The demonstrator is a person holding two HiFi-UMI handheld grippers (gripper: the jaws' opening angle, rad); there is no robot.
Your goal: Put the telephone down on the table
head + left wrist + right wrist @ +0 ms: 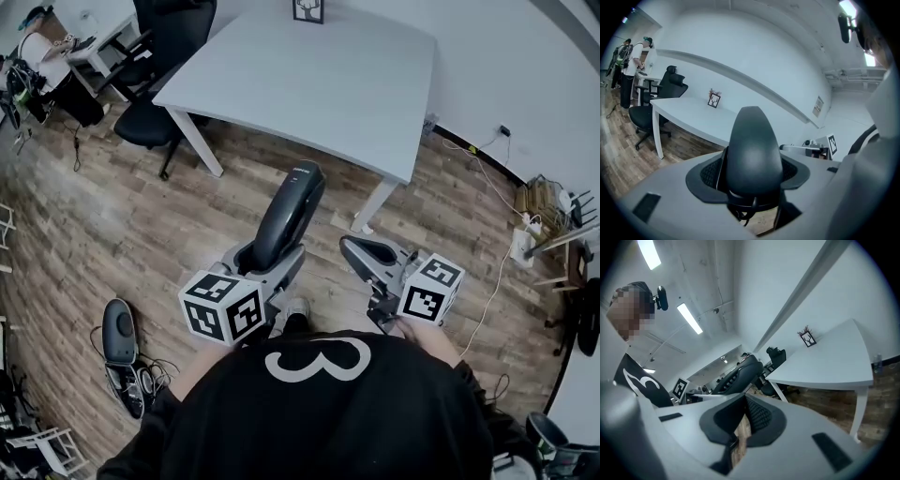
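A black telephone handset (286, 217) stands almost upright in my left gripper (267, 267), which is shut on its lower end. In the left gripper view the handset (752, 154) fills the space between the pads. It hangs over the wooden floor, in front of the white table (319, 75) and apart from it. My right gripper (361, 251) is beside it on the right, shut with nothing in it. In the right gripper view its pads (759, 420) stand nearly together, and the handset (738, 373) shows beyond them to the left.
A small picture frame (307, 9) stands at the table's far edge. A black office chair (159, 56) is at the table's left end. Black shoes (122, 347) lie on the floor at the left, with a power strip and cables (520, 244) at the right. A person (630, 61) stands far off.
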